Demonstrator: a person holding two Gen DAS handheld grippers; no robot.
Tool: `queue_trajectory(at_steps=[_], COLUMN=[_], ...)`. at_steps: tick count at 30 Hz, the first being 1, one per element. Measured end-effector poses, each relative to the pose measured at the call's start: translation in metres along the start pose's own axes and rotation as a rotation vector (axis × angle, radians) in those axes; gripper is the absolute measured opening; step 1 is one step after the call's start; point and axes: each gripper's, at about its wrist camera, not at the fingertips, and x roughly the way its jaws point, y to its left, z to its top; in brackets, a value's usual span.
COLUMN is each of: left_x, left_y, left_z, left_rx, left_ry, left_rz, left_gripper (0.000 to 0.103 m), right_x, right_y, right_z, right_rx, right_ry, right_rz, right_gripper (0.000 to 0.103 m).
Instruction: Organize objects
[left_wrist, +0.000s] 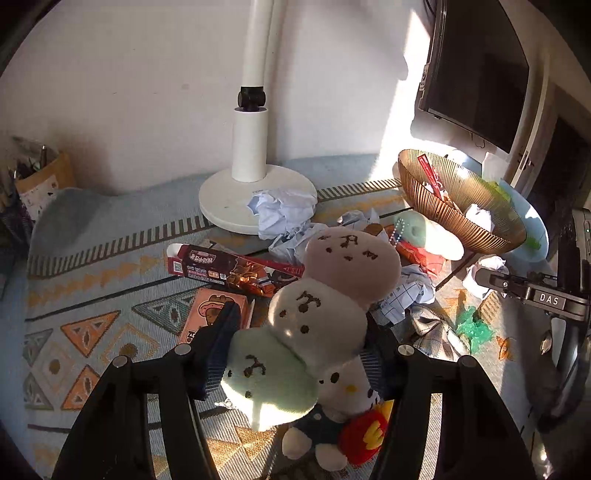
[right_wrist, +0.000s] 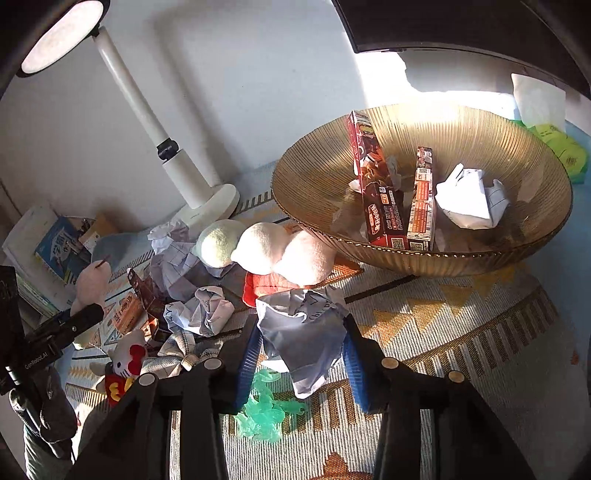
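Observation:
A three-ball plush skewer (left_wrist: 317, 306), pink, white and green, lies between the fingers of my left gripper (left_wrist: 301, 321), whose pads press its sides. Under it lies a white cat plush (left_wrist: 343, 387) in blue overalls. My right gripper (right_wrist: 303, 325) is shut on a crumpled sheet of paper (right_wrist: 303, 332), with its blue pads squeezing both sides. The ribbed gold bowl (right_wrist: 406, 254) stands just behind and to the right and holds two red boxes (right_wrist: 384, 210) and a paper ball (right_wrist: 469, 199). A second three-ball plush (right_wrist: 266, 251) rests against the bowl's left side.
A white lamp base (left_wrist: 255, 199) stands at the back by the wall. More crumpled paper (left_wrist: 284, 214), a long red box (left_wrist: 229, 267) and an orange box (left_wrist: 210, 306) litter the patterned mat. Green plastic scrap (right_wrist: 262, 406) lies under my right gripper. A dark monitor (left_wrist: 480, 74) stands at the right.

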Motion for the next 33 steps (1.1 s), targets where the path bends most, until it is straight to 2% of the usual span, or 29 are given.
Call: queue_trajectory(at_steps=[5, 8, 12, 15, 18, 22, 27, 30, 33], left_x=[-0.037, -0.049, -0.054, -0.048, -0.028, 0.02, 0.078, 0.102, 0.117], left_y=[-0.016, -0.041, -0.091, -0.132, -0.164, -0.188, -0.202, -0.202, -0.196], left_z=[0.007, 0.02, 0.053, 0.087, 0.118, 0.139, 0.139, 0.134, 0.13], left_rx=[-0.015, -0.021, -0.03, -0.047, -0.071, -0.102, -0.14, -0.149, -0.177], left_ry=[-0.039, -0.054, -0.097, -0.137, -0.152, -0.099, -0.015, 0.008, 0.055], left_rz=[0.008, 0.007, -0.078, -0.144, -0.201, -0.232, -0.229, -0.245, -0.278], left_gripper=[0.059, 0.059, 0.059, 0.059, 0.059, 0.059, 0.059, 0.066, 0.067], right_x=[-0.017, -0.053, -0.109, -0.132, -0.131, -0.111, -0.082, -0.072, -0.075], right_y=[0.01, 0.01, 0.008, -0.01, -0.034, -0.058, -0.075, -0.08, -0.086], right_z=[0.0, 0.014, 0.057, 0.087, 0.106, 0.117, 0.12, 0.117, 0.114], right_rx=[-0.036, -0.025, -0.03, 0.001, 0.041, 0.076, 0.082, 0.066, 0.079], right_ry=[-0.019, -0.084, -0.228, -0.29, -0.289, -0.25, -0.184, -0.161, -0.166], right_rz=[-0.011, 0.016, -0.078, -0.118, -0.152, -0.178, -0.188, -0.204, -0.186], right_gripper=[0.042, 0.042, 0.042, 0.042, 0.042, 0.042, 0.044, 0.059, 0.061])
